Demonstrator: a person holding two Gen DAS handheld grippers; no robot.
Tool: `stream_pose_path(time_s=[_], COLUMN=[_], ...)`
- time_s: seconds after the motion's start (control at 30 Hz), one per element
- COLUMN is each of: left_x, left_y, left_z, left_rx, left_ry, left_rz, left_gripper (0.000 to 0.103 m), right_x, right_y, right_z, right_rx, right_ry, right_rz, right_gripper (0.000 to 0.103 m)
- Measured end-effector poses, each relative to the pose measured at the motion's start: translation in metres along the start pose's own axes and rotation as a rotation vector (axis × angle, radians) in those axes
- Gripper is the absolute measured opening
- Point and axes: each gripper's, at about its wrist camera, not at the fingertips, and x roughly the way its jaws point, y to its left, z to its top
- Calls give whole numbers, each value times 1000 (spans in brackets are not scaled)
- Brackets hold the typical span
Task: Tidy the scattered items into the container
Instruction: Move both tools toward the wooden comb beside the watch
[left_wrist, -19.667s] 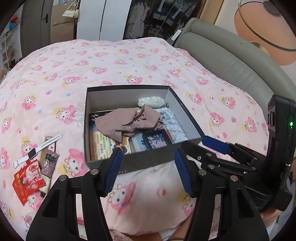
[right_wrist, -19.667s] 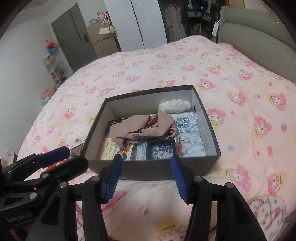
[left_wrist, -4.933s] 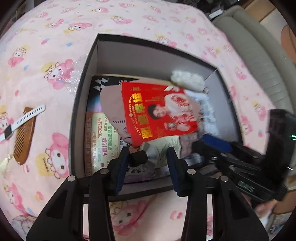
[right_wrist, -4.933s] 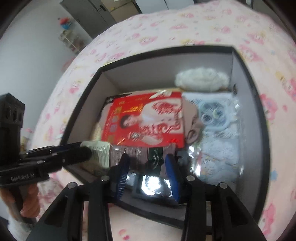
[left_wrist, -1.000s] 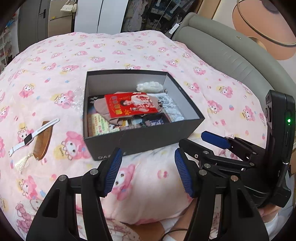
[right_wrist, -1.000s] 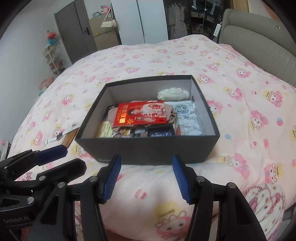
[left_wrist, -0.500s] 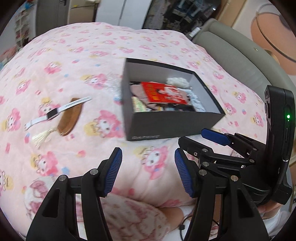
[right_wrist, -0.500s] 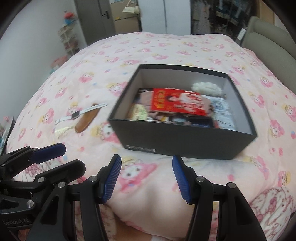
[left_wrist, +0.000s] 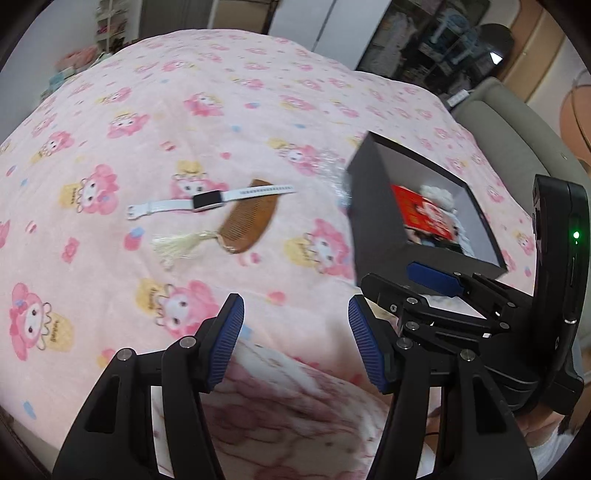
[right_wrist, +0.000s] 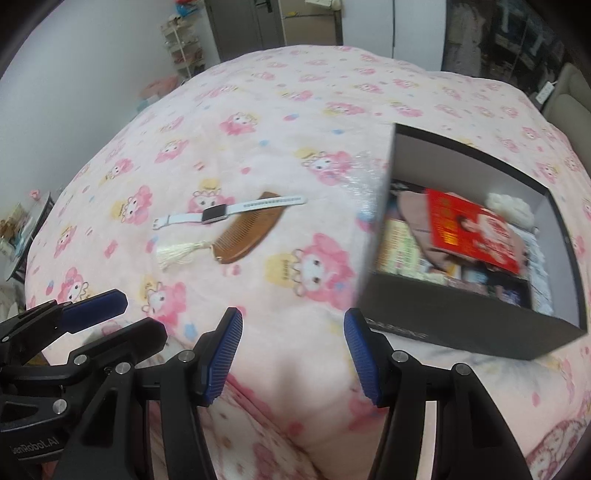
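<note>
- We see one bed, its pink cartoon-print duvet (right_wrist: 258, 122) filling both views, with a grey padded headboard (left_wrist: 517, 136) at the right and a grey door (right_wrist: 243, 26) and white wardrobe beyond.
- One dark open box (right_wrist: 458, 314) sits on the duvet to the right. It holds a red printed packet (right_wrist: 469, 229) on top, a pinkish cloth, a white fluffy piece (right_wrist: 509, 206) at the far wall, plus other packets we cannot tell apart.
- Two items lie loose left of the box, well apart from it: one wooden comb (right_wrist: 247, 232) with a cream tassel, and one white smartwatch (right_wrist: 218, 213) whose strap lies across the comb's far end.
- One crinkled clear wrapper (right_wrist: 364, 177) lies just beside the box's left wall.
- We hold two grippers: the left gripper (left_wrist: 295, 339) and the right gripper (right_wrist: 291, 349), both with jaws apart and holding nothing, above the duvet's near edge.
- Against half a second ago, both views have swung left: the box sits further right, the comb and watch nearer centre.
</note>
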Motion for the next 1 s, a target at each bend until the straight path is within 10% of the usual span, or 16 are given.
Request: stream_pose_path(time_s=[0.6, 0.8, 1.0], left_x=[85, 129, 155], left_y=[117, 134, 135], left_z=[57, 61, 72], left_rx=[-243, -281, -286], left_ry=[181, 325, 381], left_rz=[-31, -273, -312], left_gripper=[57, 54, 52], right_x=[107, 146, 160], right_y=[25, 21, 8], right_z=[48, 63, 77], right_rx=[-12, 31, 66], right_ry=[151, 185, 155], right_rz=[131, 116, 65], right_gripper=[54, 54, 54])
